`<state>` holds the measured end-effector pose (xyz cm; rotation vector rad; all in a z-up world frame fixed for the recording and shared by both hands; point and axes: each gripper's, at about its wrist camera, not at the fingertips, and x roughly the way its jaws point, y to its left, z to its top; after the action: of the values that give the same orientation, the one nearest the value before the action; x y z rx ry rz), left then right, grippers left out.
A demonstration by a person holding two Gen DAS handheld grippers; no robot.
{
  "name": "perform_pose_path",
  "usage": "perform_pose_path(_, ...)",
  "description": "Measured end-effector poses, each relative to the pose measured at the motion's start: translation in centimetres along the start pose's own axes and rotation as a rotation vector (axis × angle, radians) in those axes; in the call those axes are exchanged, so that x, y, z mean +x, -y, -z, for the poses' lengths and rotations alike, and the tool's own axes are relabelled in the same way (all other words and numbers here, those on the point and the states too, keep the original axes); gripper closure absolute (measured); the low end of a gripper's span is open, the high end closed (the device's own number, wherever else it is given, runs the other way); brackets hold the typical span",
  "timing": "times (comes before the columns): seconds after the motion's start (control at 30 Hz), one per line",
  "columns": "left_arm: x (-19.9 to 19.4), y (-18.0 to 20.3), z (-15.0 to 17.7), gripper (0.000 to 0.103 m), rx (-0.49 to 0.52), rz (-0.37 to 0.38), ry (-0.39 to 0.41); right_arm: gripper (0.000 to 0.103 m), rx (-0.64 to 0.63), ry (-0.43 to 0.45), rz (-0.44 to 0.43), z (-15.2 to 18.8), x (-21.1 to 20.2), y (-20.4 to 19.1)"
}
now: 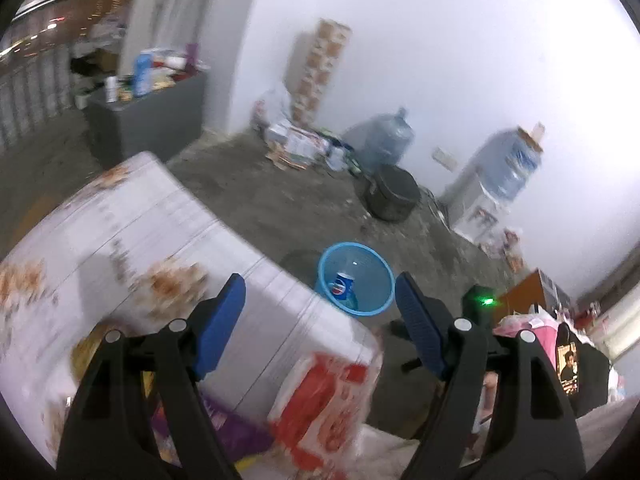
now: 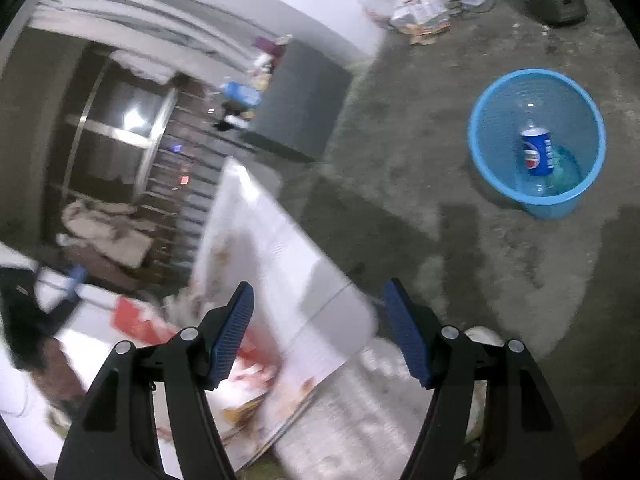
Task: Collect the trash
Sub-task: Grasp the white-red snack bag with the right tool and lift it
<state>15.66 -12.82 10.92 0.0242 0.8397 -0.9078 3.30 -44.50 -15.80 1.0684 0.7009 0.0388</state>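
Both grippers wide, nothing held — red snack wrapper (image 1: 320,404) at table's (image 1: 160,216) near corner lies just below left gripper (image 1: 320,308), closer than right gripper (image 2: 318,312); blue bin (image 2: 536,140) beyond on floor

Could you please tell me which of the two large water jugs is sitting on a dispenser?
The right-hand blue water jug, upturned on the white dispenser; the other jug stands on the floor.

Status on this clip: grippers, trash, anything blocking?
Left hand-held gripper open, empty. Right hand-held gripper open, empty. Pepsi bottle already in blue bin on the floor. Table edge below both; floor to bin open.
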Motion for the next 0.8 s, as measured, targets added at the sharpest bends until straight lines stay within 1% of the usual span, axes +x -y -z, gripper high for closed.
perform_pose_path(0.1,-3.3,-1.7,3.2,0.03,-0.044,-0.012,0.049,0.037,-0.032,-0.007,-0.079,1.0,-2.3,-1.3)
perform_pose_path(0.17,-4.8,-2.1,5.5,0.03,-0.073,-0.007,0.073,0.037,-0.049,-0.018,-0.116,1.5,-3.0,-2.3)
perform_pose_path(0.23,-5.9,-2.1,7.1,0.031,-0.075,0.015,0.095,0.037,-0.078,-0.031,-0.137,2.5,-3.8,-3.4)
perform_pose_path(0.3,-6.7,-1.6,8.7,0.032,-0.062,0.058,0.112,0.037,-0.121,-0.042,-0.155,3.6,-4.5,-4.6)
perform_pose_path(0.33,-6.8,-1.0,9.4,0.037,-0.054,0.084,0.117,0.037,-0.142,-0.05,-0.16,4.2,-4.4,-5.2)
perform_pose_path(0.37,-6.8,-0.5,9.9,0.039,-0.041,0.116,0.118,0.037,-0.163,-0.06,-0.16,4.6,-4.3,-5.9)
perform_pose_path(0.4,-6.6,-0.3,10.4,0.042,-0.028,0.14,0.108,0.037,-0.199,-0.076,-0.151,5.1,-3.8,-6.9)
perform_pose_path(0.43,-6.3,0.2,10.8,0.048,-0.016,0.163,0.098,0.037,-0.219,-0.083,-0.137,5.4,-3.3,-7.6)
perform_pose_path(0.5,-5.2,1.0,11.4,0.054,0.004,0.21,0.068,0.041,-0.266,-0.105,-0.074,5.9,-1.7,-9.0)
perform_pose_path(0.53,-4.5,1.4,11.7,0.06,0.012,0.239,0.053,0.046,-0.299,-0.125,-0.022,6.1,-0.6,-9.7)
perform_pose_path(0.6,-3.3,1.9,12.2,0.062,0.016,0.282,0.036,0.049,-0.346,-0.149,0.097,6.2,1.6,-10.9)
perform_pose_path(0.63,-2.4,2.1,12.5,0.062,0.012,0.298,0.021,0.051,-0.356,-0.157,0.122,6.3,2.2,-11.0)
perform_pose_path(0.67,-1.6,2.0,12.7,0.062,0.009,0.294,0.005,0.051,-0.362,-0.165,0.14,6.2,2.8,-11.1)
perform_pose_path(0.7,-0.6,2.1,13.1,0.065,0.006,0.271,-0.019,0.051,-0.365,-0.169,0.156,6.3,3.3,-11.2)
perform_pose_path(0.73,0.8,1.8,13.5,0.068,0.005,0.212,-0.051,0.051,-0.365,-0.17,0.165,6.3,3.5,-11.2)
perform_pose_path(0.77,1.7,1.7,13.7,0.069,0.007,0.162,-0.075,0.051,-0.36,-0.17,0.17,6.2,3.5,-11.2)
perform_pose_path(0.8,2.7,1.5,14.2,0.071,0.007,0.109,-0.107,0.051,-0.352,-0.166,0.159,6.1,3.2,-11.1)
